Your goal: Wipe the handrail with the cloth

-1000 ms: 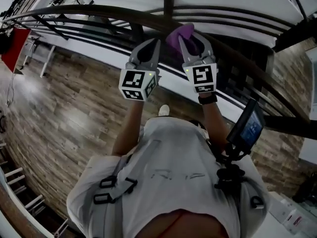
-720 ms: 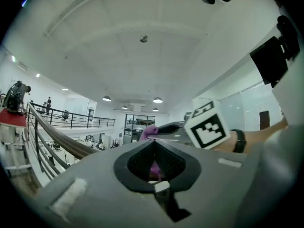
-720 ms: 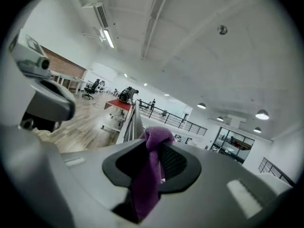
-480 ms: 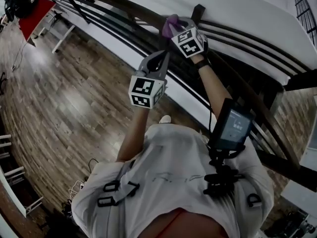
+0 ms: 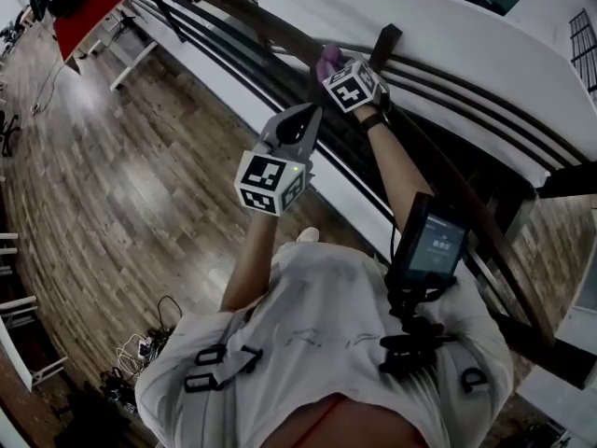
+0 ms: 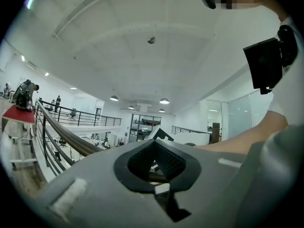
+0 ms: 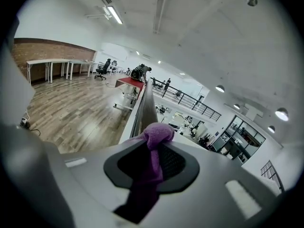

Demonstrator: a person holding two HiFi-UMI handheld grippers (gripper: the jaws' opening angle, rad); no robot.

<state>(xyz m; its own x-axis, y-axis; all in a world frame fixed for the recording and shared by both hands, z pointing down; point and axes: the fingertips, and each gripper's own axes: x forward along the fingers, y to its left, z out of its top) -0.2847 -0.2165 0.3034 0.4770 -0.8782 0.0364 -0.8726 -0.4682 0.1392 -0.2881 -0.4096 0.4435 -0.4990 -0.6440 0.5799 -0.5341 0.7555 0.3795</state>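
Now the right gripper pinches the purple cloth on the handrail top, just beside a dark post. The left gripper hangs closed and empty, short of the rail. The danger is that the bunched wad could snag, tug loose and drop over the edge. No containers are in sight.
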